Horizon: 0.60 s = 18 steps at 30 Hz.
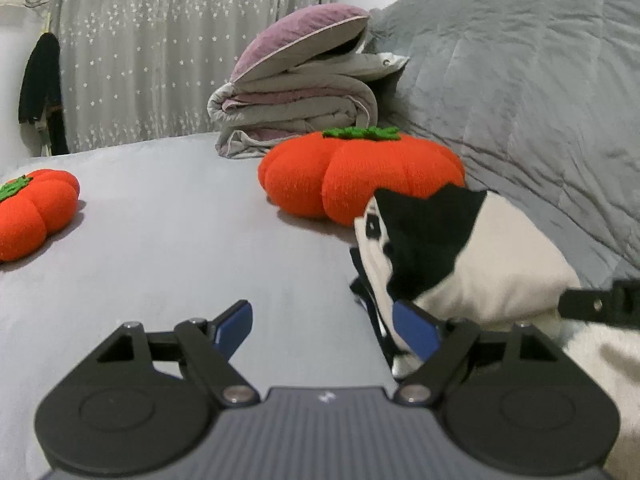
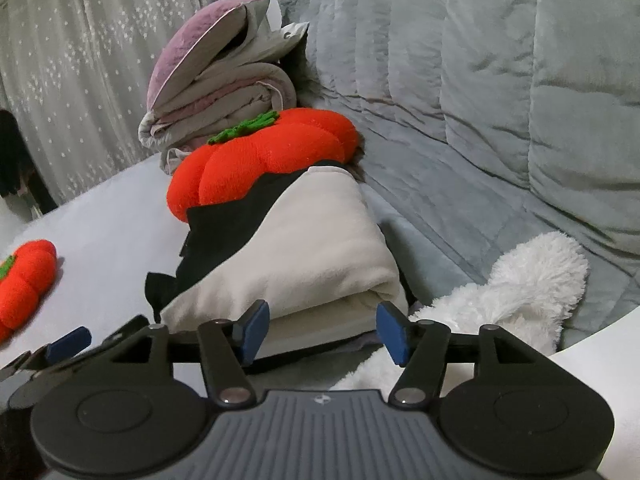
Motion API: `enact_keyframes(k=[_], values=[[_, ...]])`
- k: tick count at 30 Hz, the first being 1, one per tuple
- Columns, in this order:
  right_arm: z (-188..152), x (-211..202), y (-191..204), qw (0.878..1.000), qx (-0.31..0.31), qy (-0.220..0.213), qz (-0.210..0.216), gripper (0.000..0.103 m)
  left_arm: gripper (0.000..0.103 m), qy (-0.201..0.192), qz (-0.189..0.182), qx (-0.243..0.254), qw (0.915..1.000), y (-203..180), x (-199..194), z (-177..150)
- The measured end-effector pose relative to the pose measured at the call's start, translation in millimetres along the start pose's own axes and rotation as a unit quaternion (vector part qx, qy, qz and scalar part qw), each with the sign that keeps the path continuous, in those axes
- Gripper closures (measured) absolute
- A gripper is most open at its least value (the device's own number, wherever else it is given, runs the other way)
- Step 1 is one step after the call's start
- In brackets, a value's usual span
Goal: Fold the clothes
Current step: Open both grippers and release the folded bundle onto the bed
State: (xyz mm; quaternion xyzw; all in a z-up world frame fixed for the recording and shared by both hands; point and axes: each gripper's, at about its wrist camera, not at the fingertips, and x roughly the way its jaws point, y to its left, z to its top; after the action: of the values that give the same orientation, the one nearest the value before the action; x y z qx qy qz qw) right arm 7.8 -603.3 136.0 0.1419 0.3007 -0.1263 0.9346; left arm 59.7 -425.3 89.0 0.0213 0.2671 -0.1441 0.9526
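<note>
A folded cream and black garment (image 1: 480,268) (image 2: 304,248) lies on the pale grey bed sheet (image 1: 180,240). In the left wrist view my left gripper (image 1: 326,328) stands open over bare sheet. Its right blue pad (image 1: 416,334) is at the garment's near left edge, and nothing is between the pads. In the right wrist view my right gripper (image 2: 324,332) is open just in front of the garment's near end, whose folded edge spans the gap behind the pads. They do not press on it. Part of the other gripper's finger (image 2: 68,342) shows at the lower left.
An orange pumpkin cushion (image 1: 360,176) (image 2: 264,156) sits right behind the garment, and a second one (image 1: 32,216) lies far left. Folded quilts (image 1: 296,112) are stacked at the back. A grey duvet (image 1: 520,100) rises on the right. A white fluffy item (image 2: 520,288) lies beside the garment.
</note>
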Motion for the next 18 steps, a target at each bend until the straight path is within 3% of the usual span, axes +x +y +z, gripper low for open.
enact_keyframes(k=[18], values=[[-11.1,-22.5,5.6,0.999,-0.033,0.002,-0.030,0.042,0.022,0.025,-0.009,0.023,0.9994,-9.0,-28.4,-19.4]])
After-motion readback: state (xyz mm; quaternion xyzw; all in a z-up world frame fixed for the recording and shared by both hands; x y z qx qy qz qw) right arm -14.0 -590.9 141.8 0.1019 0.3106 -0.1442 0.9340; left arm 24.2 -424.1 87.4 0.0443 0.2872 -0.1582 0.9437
